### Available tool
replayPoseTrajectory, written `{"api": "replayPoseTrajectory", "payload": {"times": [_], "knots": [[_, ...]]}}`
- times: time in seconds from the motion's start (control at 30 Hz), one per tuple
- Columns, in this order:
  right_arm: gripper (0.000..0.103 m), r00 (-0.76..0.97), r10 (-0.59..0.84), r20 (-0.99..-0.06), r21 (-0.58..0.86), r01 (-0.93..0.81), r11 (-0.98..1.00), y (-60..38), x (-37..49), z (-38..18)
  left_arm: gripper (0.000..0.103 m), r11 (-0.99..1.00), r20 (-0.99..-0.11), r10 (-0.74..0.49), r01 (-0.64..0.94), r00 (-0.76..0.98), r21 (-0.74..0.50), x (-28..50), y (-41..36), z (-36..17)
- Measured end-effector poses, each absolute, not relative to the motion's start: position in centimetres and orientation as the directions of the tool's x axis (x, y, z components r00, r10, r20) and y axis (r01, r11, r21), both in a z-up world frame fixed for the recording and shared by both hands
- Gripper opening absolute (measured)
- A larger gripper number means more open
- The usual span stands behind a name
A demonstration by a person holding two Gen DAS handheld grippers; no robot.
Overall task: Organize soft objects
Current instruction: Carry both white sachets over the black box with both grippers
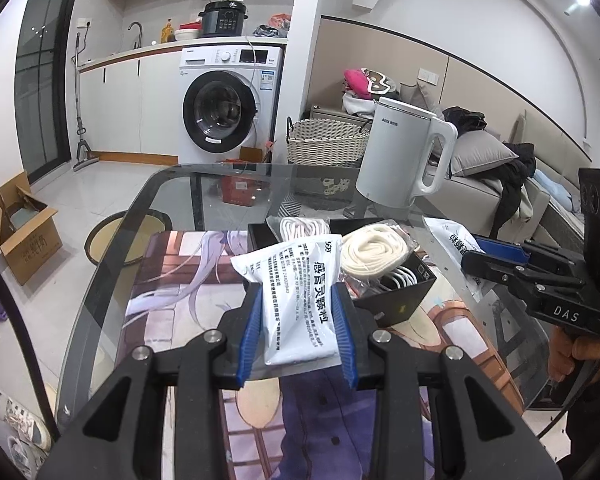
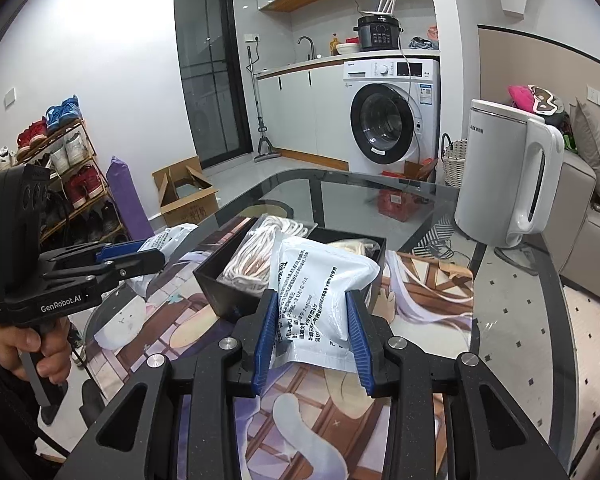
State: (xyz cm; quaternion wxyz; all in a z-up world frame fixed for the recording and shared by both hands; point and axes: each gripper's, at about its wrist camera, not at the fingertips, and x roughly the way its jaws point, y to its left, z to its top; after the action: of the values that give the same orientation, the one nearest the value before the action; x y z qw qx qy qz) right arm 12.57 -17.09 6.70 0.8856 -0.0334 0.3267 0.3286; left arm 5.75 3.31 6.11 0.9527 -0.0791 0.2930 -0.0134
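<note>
Glass counter (image 1: pixel 172 200) with a printed mat (image 1: pixel 180 280) carries a black open box (image 2: pixel 220 292), the landmark here. Left tool (image 1: pixel 298 332) is clenched on a white printed sachet (image 1: pixel 296 300) held just in front of the box; right tool (image 2: pixel 312 340) grips a second white sachet (image 2: pixel 320 292) at the box's near side. Inside the box lie bagged coils of white cord (image 2: pixel 256 252). Judging by this, the step is dropping each sachet in: lift over the box's rim, one tool at a time so they do not collide, release low. A white kettle (image 2: pixel 508 176) stands beyond the box; the mat before the box offers free room.
</note>
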Motion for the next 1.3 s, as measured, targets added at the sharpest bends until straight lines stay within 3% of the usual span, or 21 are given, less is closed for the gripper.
{"api": "replayPoseTrajectory", "payload": {"times": [0.73,1.3], "knots": [[0.034,0.541,0.517,-0.664,0.113,-0.611,0.784,-13.2,17.0,6.1,0.033,0.991,-0.564,-0.075,-0.003,0.822,-0.137,11.4,1.9,6.8],[0.034,0.497,0.473,-0.727,0.075,-0.628,0.775,-9.5,19.7,2.9,0.033,0.989,-0.637,-0.097,0.005,0.765,-0.145,16.1,1.8,3.5]]}}
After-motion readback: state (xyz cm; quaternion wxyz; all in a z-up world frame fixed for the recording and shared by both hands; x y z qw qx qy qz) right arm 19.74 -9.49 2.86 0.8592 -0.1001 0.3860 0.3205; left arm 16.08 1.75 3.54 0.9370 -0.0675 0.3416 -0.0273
